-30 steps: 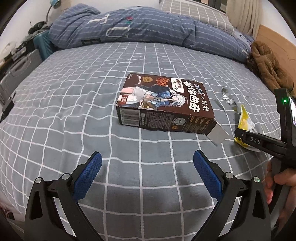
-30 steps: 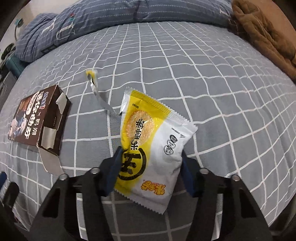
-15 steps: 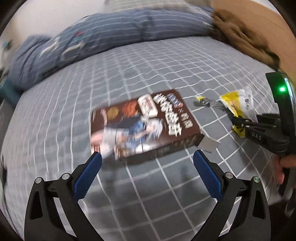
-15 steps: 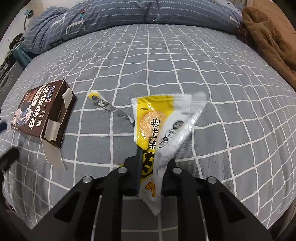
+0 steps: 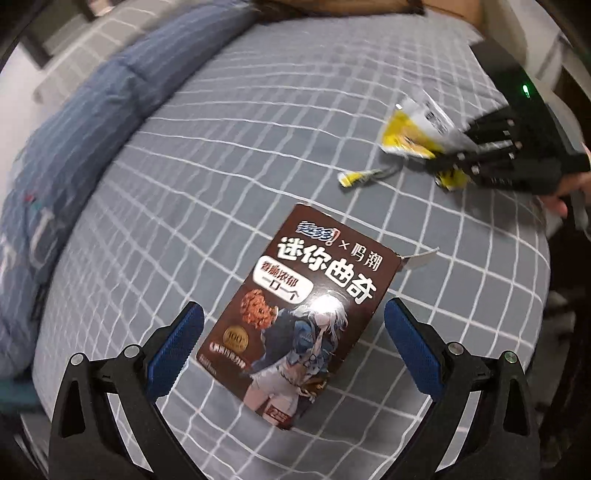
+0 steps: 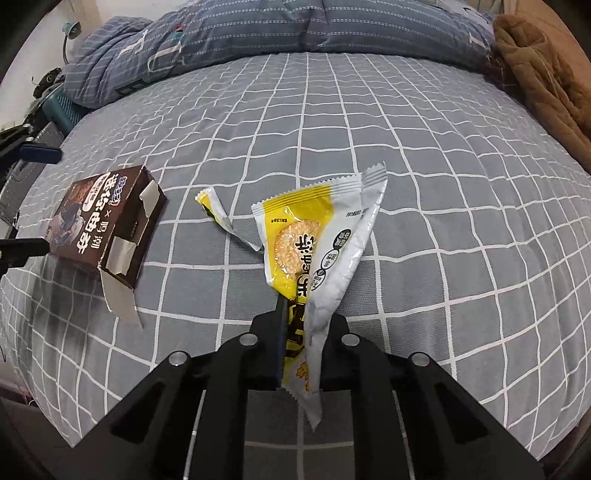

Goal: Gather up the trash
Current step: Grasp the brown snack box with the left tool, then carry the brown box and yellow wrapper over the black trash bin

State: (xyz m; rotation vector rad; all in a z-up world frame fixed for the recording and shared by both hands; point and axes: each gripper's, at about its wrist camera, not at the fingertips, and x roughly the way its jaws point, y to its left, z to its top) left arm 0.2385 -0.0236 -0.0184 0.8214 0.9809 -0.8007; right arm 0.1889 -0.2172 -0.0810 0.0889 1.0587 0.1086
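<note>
A brown cookie box (image 5: 301, 314) lies flat on the grey checked bed, its end flaps open (image 6: 107, 236). My left gripper (image 5: 293, 350) hovers over it, open, blue pads on either side of the box and clear of it. A yellow and white snack wrapper (image 6: 317, 254) is folded and pinched between the fingers of my right gripper (image 6: 301, 332), which is shut on it. From the left wrist, that wrapper (image 5: 417, 125) shows at the upper right with the right gripper (image 5: 454, 158). A torn yellow strip (image 6: 221, 218) lies on the bed between box and wrapper.
A blue striped duvet (image 6: 258, 33) is bunched along the far side of the bed. A brown garment (image 6: 546, 77) lies at the far right. The bed's near edge (image 6: 258, 380) runs just under my right gripper. A hand (image 5: 565, 188) grips the right tool.
My right gripper closed on the wrapper, folding it, and lifted it slightly. My left gripper rolled and moved over the box, which now lies lengthwise between its pads.
</note>
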